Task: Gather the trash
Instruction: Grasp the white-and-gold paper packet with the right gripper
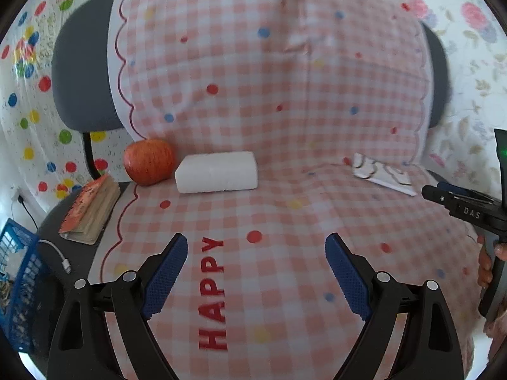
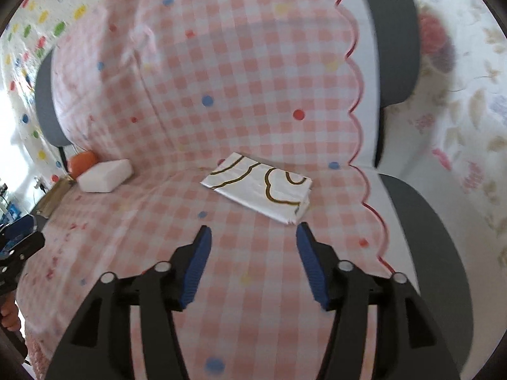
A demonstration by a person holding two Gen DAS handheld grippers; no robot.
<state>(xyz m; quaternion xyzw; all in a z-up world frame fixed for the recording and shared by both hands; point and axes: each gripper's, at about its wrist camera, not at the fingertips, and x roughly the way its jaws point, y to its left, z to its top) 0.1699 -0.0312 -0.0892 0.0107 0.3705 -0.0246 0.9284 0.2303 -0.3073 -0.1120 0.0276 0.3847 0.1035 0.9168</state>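
A flat white wrapper with brown curved lines (image 2: 261, 191) lies on the pink checked cloth (image 2: 221, 101) over the chair seat; it also shows in the left wrist view (image 1: 381, 174) at the right. My right gripper (image 2: 253, 231) is open and empty, just short of the wrapper's near edge. My left gripper (image 1: 256, 240) is open and empty above the cloth near the word HAPPY. A white foam block (image 1: 217, 172) lies next to a red apple (image 1: 149, 166) at the back left; both also show in the right wrist view, the block (image 2: 106, 175) and the apple (image 2: 83, 162).
A worn notebook (image 1: 92, 210) lies on the grey chair seat (image 1: 54, 221) beside the cloth. A blue plastic basket (image 1: 19, 281) stands lower left, with a white cable (image 1: 60, 255) near it. The grey chair back (image 1: 84, 72) rises behind. Patterned sheets hang all around.
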